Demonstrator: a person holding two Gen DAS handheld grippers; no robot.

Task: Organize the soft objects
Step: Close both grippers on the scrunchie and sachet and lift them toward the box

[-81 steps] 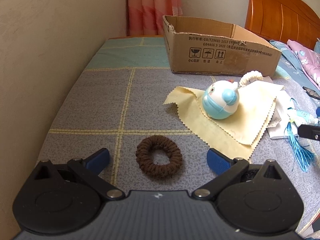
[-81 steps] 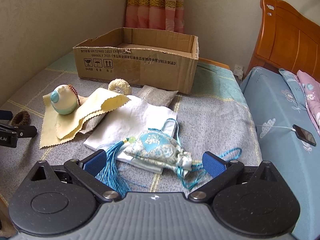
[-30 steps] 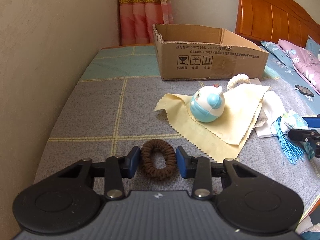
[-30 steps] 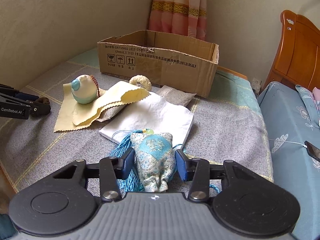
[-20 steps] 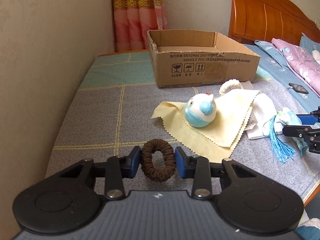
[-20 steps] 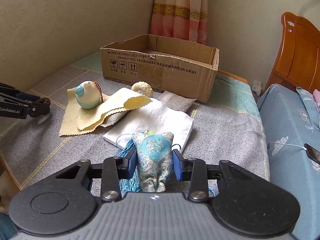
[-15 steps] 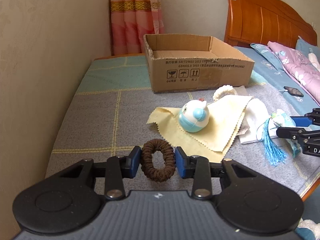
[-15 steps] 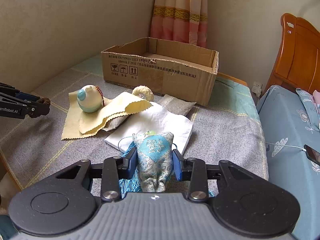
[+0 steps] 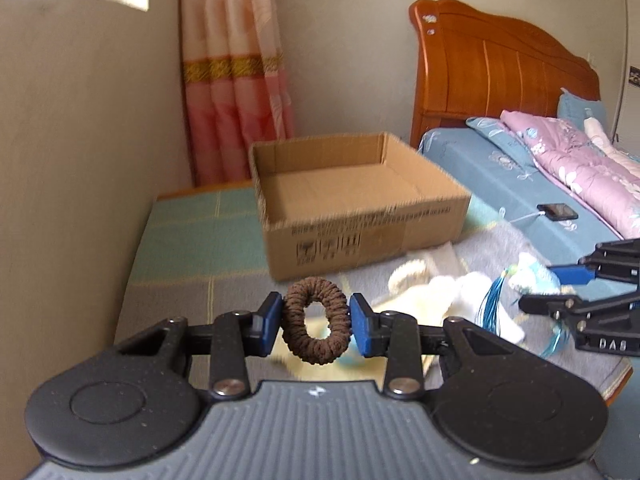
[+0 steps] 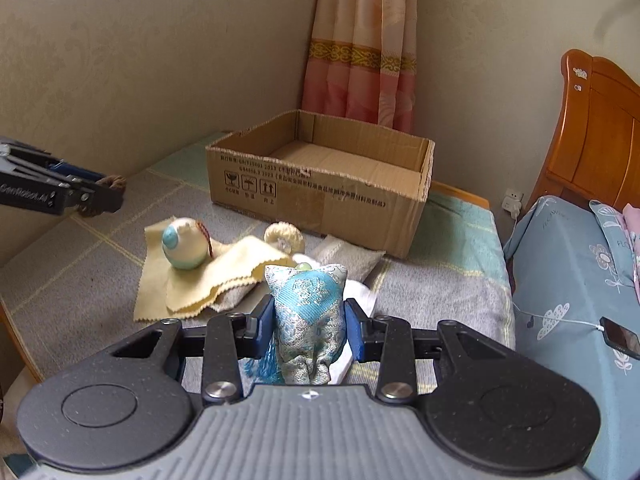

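Left hand-held gripper (image 9: 313, 317) clamped on brown hair tie (image 9: 314, 326), lifted clear of the surface (image 10: 72, 280). Right hand-held gripper (image 10: 309, 320) clamped on blue brocade pouch (image 10: 307, 312), blue tassel hanging below. Mid-surface: round toy (image 10: 185, 248) on yellow cloth (image 10: 216, 280), white cloth (image 10: 362, 292), cream hair tie (image 10: 283, 237), grey pouch (image 10: 344, 258) not yet sorted. Far edge: open cardboard box (image 10: 320, 196), looks empty. Step, likely: carry both to box. Keep grips firm, clear the box's near wall, watch the tassel snagging the cloths, release low inside.
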